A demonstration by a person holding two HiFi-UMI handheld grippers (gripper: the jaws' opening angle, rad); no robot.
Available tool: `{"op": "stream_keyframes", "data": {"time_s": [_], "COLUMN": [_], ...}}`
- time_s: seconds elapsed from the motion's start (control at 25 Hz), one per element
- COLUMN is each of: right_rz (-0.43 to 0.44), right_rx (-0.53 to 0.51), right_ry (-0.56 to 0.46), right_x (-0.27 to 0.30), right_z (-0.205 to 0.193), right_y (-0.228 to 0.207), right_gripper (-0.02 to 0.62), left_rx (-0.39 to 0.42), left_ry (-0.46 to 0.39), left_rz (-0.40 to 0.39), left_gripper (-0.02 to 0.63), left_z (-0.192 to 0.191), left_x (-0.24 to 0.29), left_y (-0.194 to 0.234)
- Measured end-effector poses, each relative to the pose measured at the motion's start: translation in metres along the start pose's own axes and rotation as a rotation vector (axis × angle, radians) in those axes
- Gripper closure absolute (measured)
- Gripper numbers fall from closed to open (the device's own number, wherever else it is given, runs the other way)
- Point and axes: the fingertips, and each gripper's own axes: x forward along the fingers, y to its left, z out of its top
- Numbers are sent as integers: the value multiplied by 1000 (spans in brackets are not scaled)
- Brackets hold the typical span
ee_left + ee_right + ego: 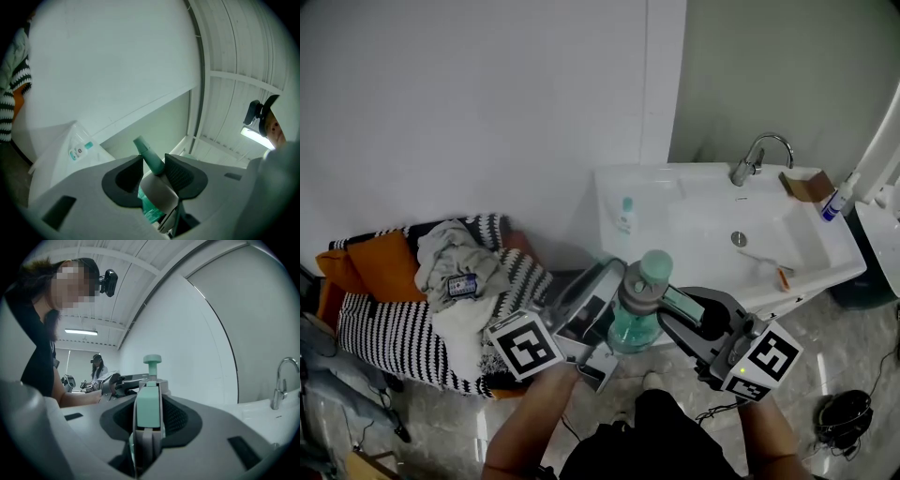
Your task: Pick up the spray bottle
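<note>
1. Left gripper (pixel 153 165): jaws narrow and closed on the spray bottle's teal nozzle (pixel 149 153), with a pad pressing on each side of it. The bottle's white collar sits just below, between the jaws.
2. Right gripper (pixel 149 414): jaws about half closed and clamped on the bottle's teal handle piece (pixel 149 401). The pump knob (pixel 152 361) stands just beyond the fingertips.
3. Spray bottle (pixel 639 302): held between the two grippers, one gripping from either side, roughly upright. It hangs off any surface, and the sink (pixel 614 192) lies beyond both grippers' tips without touching it.
4. Step in hand, as I read it: the pick-up is essentially made, and the bottle is being carried in a two-handed hold.
5. Next move calls for both grips to hold firm and move together, at a matched height and spacing, so the nozzle isn't twisted against the handle. The bottle should stay upright.
</note>
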Motion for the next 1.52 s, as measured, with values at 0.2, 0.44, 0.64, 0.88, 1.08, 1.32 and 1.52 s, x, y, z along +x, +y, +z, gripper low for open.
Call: {"op": "stream_keyframes", "data": {"time_s": [0.2, 0.44, 0.64, 0.88, 1.08, 1.32, 1.52], "right_rz": [-23, -55, -69, -70, -68, -51, -48], "right_rx": [23, 26, 59, 71, 63, 62, 73], "right_ry": [3, 11, 7, 8, 10, -1, -5], "right_x": [-7, -21, -37, -51, -75, -118, -144], "right_z": [-4, -8, -11, -9, -12, -18, -26], "right_y": [25, 48, 59, 68, 75, 99, 118], "right_gripper": [483, 483, 483, 483, 483, 483, 483], "left_rx": [-20, -35, -55, -71, -89, -80, -76], "left_ry": [13, 40, 46, 51, 48, 41, 41], "left_rz": [-4, -21, -35, -35, -26, -22, -12], "left_gripper": [471, 472, 472, 476, 476, 477, 477], "left_z": [-8, -23, -37, -48, -69, -106, -131], "left_x": [-21, -36, -40, -43, -44, -58, -70], "left_y": [-8, -24, -36, -48, -63, -94, -112]}}
